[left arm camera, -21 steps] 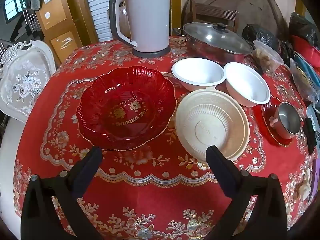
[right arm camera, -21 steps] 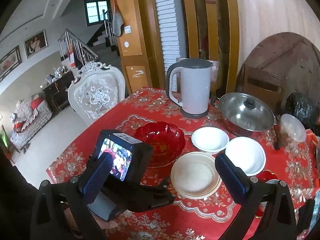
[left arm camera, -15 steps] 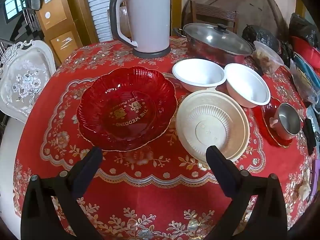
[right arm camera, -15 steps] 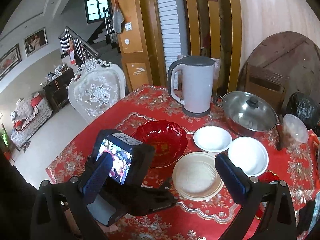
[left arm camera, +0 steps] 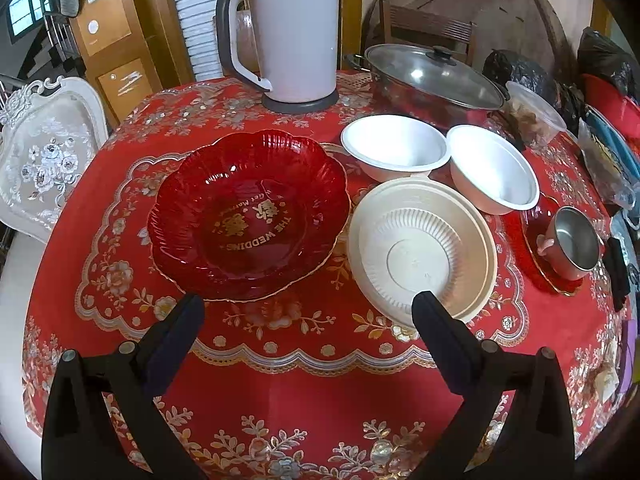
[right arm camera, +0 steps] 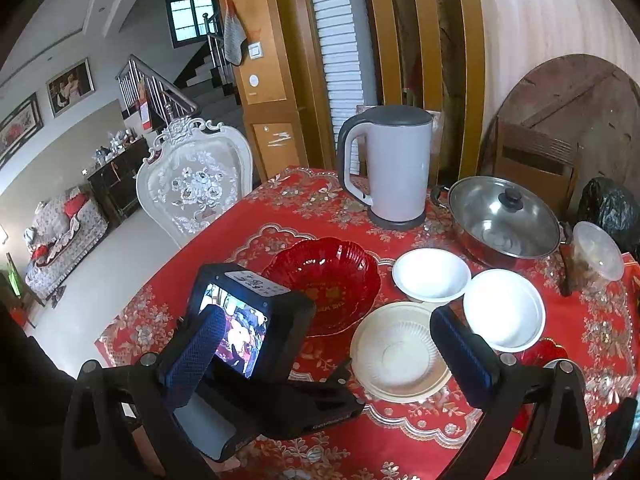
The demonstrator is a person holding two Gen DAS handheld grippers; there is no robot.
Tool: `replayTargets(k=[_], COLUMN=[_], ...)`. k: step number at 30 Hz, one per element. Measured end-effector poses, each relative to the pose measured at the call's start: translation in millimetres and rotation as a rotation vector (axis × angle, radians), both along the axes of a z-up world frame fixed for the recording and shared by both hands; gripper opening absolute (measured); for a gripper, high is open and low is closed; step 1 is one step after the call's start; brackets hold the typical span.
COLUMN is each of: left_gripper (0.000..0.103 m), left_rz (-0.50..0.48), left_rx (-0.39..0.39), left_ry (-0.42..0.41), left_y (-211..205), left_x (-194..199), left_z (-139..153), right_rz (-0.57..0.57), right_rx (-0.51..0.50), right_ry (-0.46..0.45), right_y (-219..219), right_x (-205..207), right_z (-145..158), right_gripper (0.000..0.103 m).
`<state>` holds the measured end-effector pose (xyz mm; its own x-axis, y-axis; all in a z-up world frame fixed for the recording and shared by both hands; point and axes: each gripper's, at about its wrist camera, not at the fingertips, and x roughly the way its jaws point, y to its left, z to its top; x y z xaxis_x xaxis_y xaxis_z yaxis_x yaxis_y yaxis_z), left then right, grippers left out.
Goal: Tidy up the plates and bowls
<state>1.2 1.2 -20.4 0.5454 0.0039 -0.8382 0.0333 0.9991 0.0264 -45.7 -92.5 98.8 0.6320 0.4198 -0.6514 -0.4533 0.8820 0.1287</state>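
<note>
A scalloped red glass plate with gold lettering lies mid-table, and a ribbed cream plate sits to its right. Behind the cream plate stand two white bowls, one at the left and one at the right. My left gripper hangs open over the tablecloth just short of both plates and holds nothing. My right gripper is open and empty, higher up and further back. In its view the left gripper's camera body covers the near edge of the red plate, next to the cream plate.
A grey kettle and a lidded steel pot stand at the back. A steel cup on a red saucer and a plastic container are at the right edge. A white chair stands left of the table.
Both views have drifted only slightly. Nothing on the table has moved, and both grippers stay open.
</note>
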Motion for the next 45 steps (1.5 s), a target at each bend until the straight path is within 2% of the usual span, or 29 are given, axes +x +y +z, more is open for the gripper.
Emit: replayTargets(k=[12, 19, 24, 36, 45], left_gripper=[0.103, 0.103, 0.103, 0.103, 0.103], left_rz=[0.02, 0.1, 0.146, 0.165, 0.195], left_rx=[-0.015, -0.005, 0.002, -0.001, 0.003], left_ry=[0.022, 0.02, 0.016, 0.039, 0.065], left_y=[6.2, 42.7, 63.3, 75.7, 91.0], left_x=[1.8, 3.4, 7.8, 23.7, 40.1], left_z=[-3.8, -3.1, -2.4, -11.2, -22.0], right_rz=[-0.016, -0.091, -0.11, -0.071, -0.025], right_rx=[0.015, -0.044, -0.049, -0.096, -0.141], right_ry=[0.021, 0.052, 0.069, 0.074, 0.123], right_y=[-10.6, -27.7, -30.1, -5.9, 16.5], right_x=[5.2, 39.8, 48.1, 71.9, 108.8], right_z=[-4.8, -21.4, -30.4, -50.3, -84.6], right_gripper=[0.103, 0.103, 0.103, 0.103, 0.103])
